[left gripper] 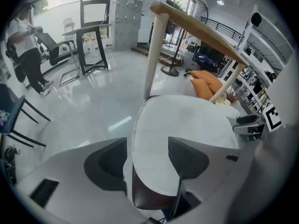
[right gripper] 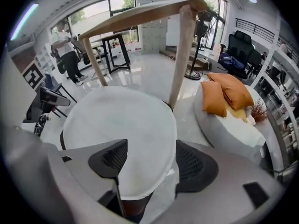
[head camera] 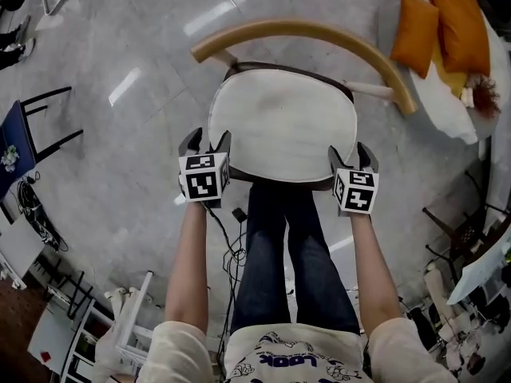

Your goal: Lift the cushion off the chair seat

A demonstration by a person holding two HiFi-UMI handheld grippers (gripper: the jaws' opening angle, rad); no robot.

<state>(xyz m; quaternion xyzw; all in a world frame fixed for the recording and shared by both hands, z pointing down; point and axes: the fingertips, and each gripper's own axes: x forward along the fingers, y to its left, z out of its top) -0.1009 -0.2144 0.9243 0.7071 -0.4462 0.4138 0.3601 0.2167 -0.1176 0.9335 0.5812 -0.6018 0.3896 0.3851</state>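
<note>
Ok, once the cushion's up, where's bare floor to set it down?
Widest bare floor lies left of the wooden chair, up to the blue chair. Right is tighter: white sofa with orange pillows. Cables clutter the floor by your legs.

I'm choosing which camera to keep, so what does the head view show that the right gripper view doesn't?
Only the head view shows the person's legs in jeans and the forearms behind the left gripper and the right gripper. Only the right gripper view shows a standing person near a black table. Both show the white cushion on the seat with open jaws at its edge, the curved wooden backrest and the orange pillows.
</note>
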